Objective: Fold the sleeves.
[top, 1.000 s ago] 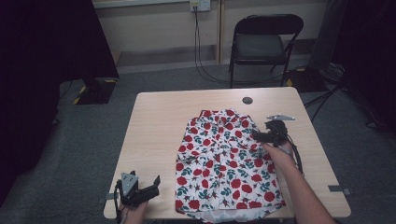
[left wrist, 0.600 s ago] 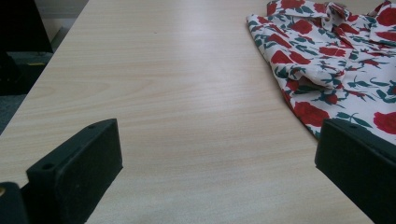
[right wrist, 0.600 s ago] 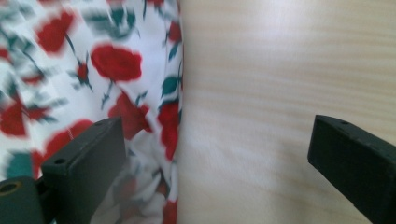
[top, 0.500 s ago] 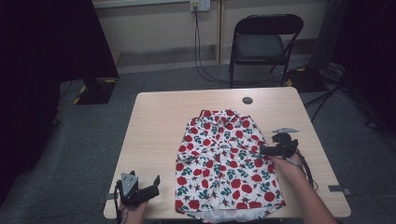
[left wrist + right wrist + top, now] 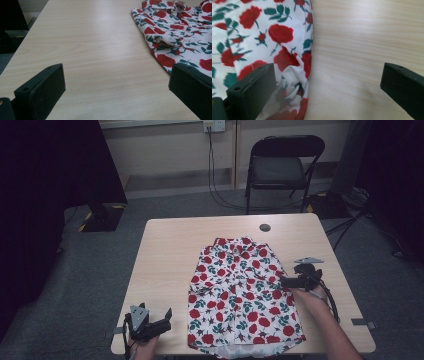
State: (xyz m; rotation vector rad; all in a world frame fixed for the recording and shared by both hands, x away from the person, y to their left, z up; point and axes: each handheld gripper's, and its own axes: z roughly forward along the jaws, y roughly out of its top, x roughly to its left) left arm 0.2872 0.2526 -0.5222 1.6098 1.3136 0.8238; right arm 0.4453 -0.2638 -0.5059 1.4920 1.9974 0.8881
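I keep the right gripper at the right edge of the white rose-print shirt lying flat mid-table, its jaws just opened wide and straddling the hem empty, ready to fold, while the left gripper waits wide open and empty at the near-left corner of the pale wooden table.

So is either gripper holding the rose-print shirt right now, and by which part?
Neither. The right gripper is open at the white rose-print shirt's side edge; the left gripper is open over bare table.
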